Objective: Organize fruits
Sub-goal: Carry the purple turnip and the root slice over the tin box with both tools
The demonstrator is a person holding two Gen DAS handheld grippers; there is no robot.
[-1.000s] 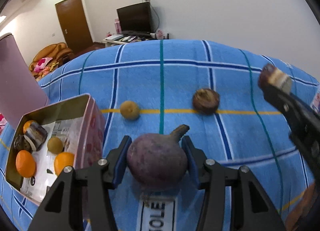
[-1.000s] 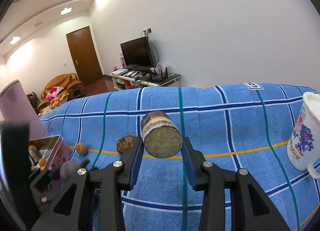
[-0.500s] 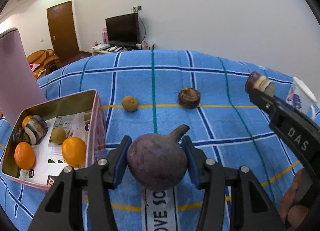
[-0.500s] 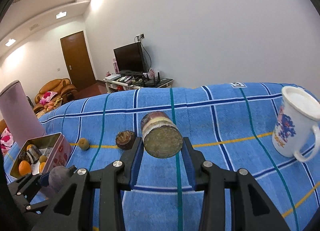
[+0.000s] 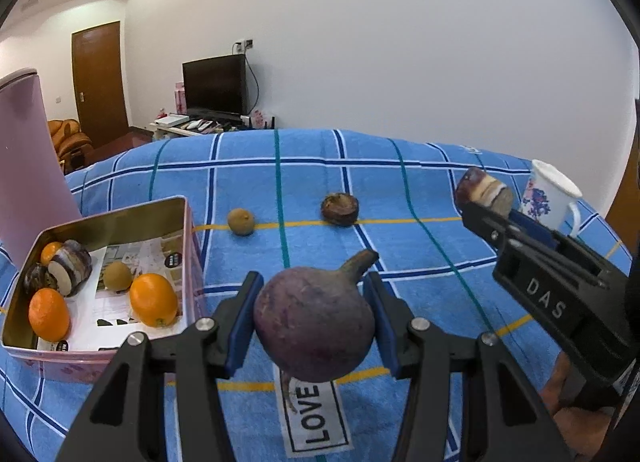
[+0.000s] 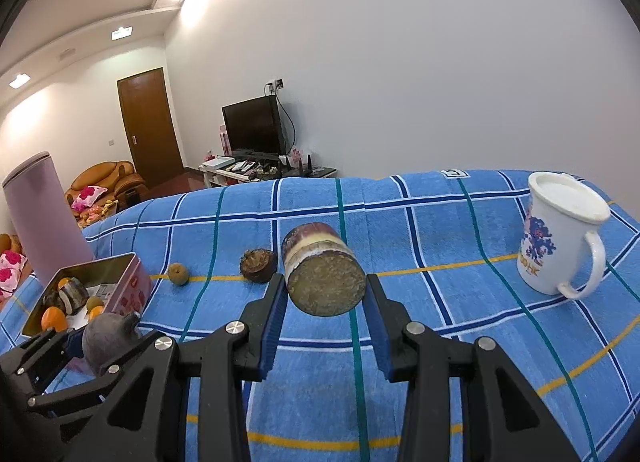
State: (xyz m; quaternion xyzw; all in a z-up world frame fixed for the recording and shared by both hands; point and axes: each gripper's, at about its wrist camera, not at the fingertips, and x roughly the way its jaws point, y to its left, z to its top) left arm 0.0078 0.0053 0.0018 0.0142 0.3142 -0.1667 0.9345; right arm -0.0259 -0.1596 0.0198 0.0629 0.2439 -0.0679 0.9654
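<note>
My left gripper [image 5: 314, 314] is shut on a round purple fruit with a stem [image 5: 316, 318] and holds it above the blue checked cloth, right of the pink tin [image 5: 188, 230]. The tin holds oranges [image 5: 153, 299], a small brown fruit and cut sugarcane pieces. My right gripper [image 6: 325, 304] is shut on a cut sugarcane piece [image 6: 322, 268] held above the cloth; it also shows in the left wrist view [image 5: 482, 190]. A small brown fruit [image 5: 241, 221] and a dark wrinkled fruit [image 5: 340, 209] lie on the cloth beyond.
A white mug [image 6: 560, 234] with a blue print stands at the right on the cloth. The tin's pink lid [image 5: 28, 166] stands upright at the left. A TV, a door and a sofa are far behind.
Both grippers have lifted and drawn back with their loads; the tin, the loose fruits and the mug now look lower and farther away.
</note>
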